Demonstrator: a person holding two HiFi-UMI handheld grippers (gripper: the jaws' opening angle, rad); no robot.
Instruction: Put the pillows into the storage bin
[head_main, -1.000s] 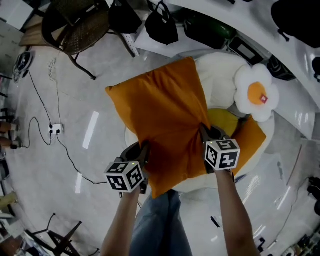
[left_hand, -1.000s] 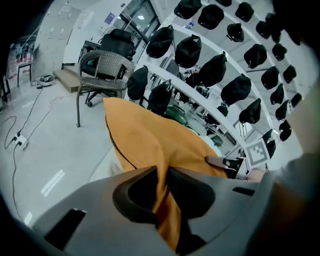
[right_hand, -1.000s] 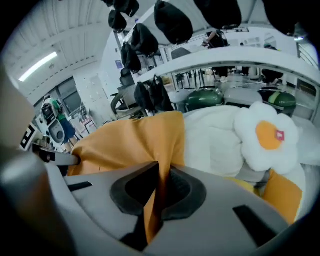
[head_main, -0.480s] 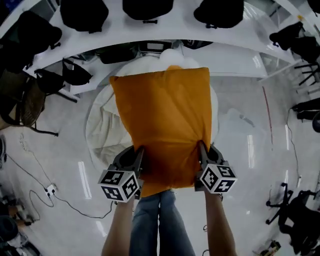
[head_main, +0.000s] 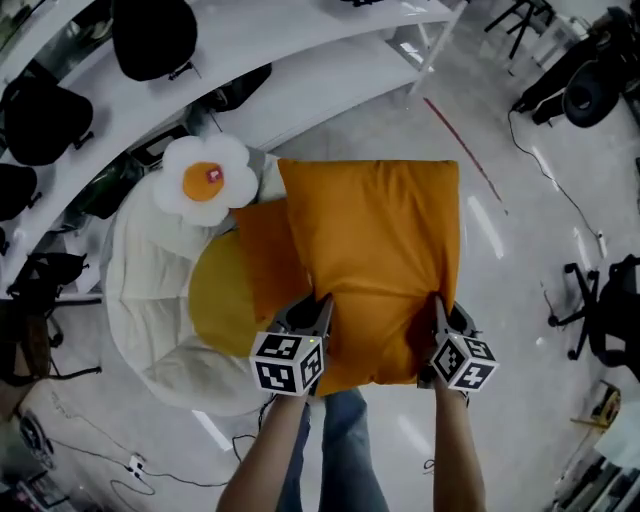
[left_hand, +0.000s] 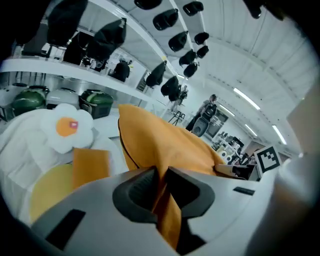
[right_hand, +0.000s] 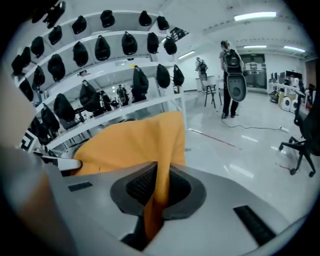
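- Holding, two-handed: a large orange pillow (head_main: 375, 260), carried in the air with its near edge toward the person and its far edge pointing away.
- left claw (head_main: 318, 318): clenched on the pillow's near left corner, with orange cloth pinched between its pads.
- right claw (head_main: 440, 315): clenched on the near right corner, with a fold of the same cloth running down between its jaws.
- Position of the held pillow: over bare floor (head_main: 520, 250), just right of a white round fabric tub (head_main: 130, 300), overlapping its right rim in the head view.
- Tub: judged to be the storage bin, though this is not certain.
- Contents lying in the tub: a fried-egg pillow (head_main: 205, 180) at the far side, a yellow round pillow (head_main: 215, 295) and a smaller orange pillow (head_main: 262, 250).
- Surroundings: a curved white shelf (head_main: 300, 70) carrying black bags, far and left.
- Progress, as a judgement: if the tub is the bin, three pillows are stowed and the fourth is in transit.
- Outstanding: bring the large pillow over the opening, lower it and let go with both claws.
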